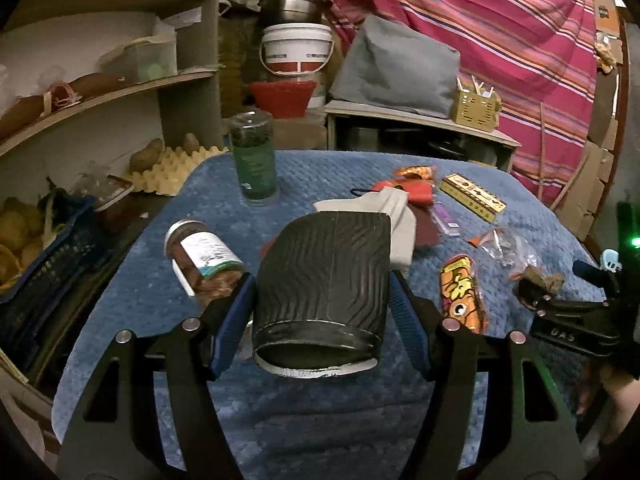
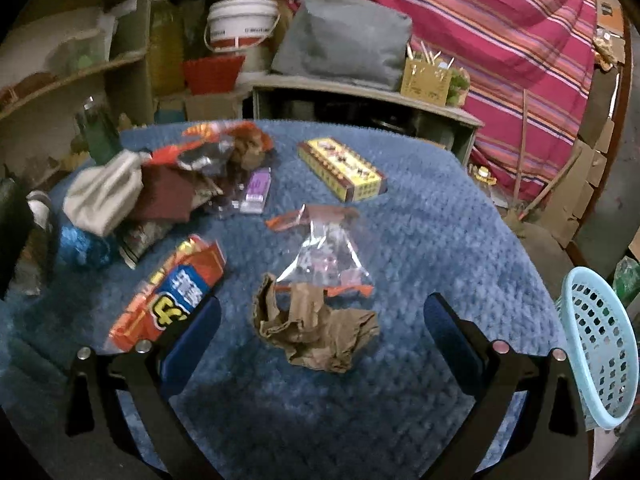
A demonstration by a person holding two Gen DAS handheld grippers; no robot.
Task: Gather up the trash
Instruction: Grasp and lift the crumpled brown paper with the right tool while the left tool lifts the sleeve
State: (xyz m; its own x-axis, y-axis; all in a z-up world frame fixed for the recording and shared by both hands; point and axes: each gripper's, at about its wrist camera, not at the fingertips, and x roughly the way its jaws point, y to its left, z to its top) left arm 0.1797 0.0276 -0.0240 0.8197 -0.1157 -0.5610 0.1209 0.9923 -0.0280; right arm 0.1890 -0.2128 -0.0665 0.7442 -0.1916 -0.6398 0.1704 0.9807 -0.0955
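blue basket cut off, shelves blurred

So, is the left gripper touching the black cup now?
Touching. In the left wrist view, the left gripper has both blue pads pressed against the sides of the black cup, which lies tilted between them, above the blue cloth.

dim, warm indoor light; corners of both views fall into shadow. blue textured cloth covers the tabletop edge to edge. beyond the far edge stands a low wooden cabinet with a grey cushion and a small yellow holder of sticks on top. pink striped fabric hangs behind it, across the back right. curved wooden shelves fill the left side. a white bucket sits under stacked metal pots. folded cardboard leans at far right.
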